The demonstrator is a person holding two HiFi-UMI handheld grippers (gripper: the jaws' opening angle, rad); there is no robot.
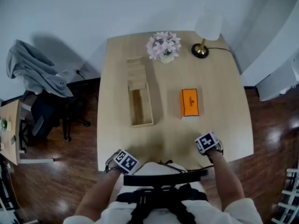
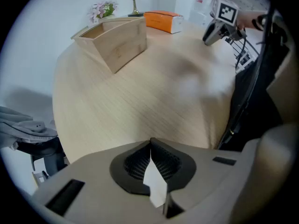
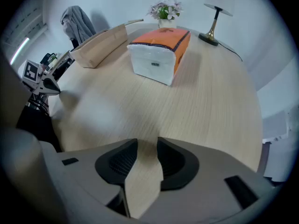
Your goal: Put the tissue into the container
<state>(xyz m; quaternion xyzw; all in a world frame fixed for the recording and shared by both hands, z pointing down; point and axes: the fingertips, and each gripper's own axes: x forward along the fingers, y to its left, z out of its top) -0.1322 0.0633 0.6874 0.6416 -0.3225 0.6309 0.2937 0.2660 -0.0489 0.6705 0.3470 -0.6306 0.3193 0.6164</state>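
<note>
An orange-and-white tissue pack (image 1: pixel 189 102) lies on the round-cornered wooden table (image 1: pixel 224 92), right of centre. To its left sits a long open wooden container (image 1: pixel 140 106). Both grippers hover at the table's near edge, apart from both objects. My left gripper (image 1: pixel 122 161) has its jaws meeting at the tips with nothing held (image 2: pixel 150 143). My right gripper (image 1: pixel 208 143) shows a gap between its jaws (image 3: pixel 147 146), with only bare table seen through it. From the right gripper view, the tissue pack (image 3: pixel 159 52) lies ahead, with the container (image 3: pixel 100 45) further left.
A vase of pink flowers (image 1: pixel 163 45) and a brass lamp with a white shade (image 1: pixel 205 31) stand at the table's far edge. A chair draped with grey cloth (image 1: pixel 32 73) is on the left. The person's body presses against the near edge.
</note>
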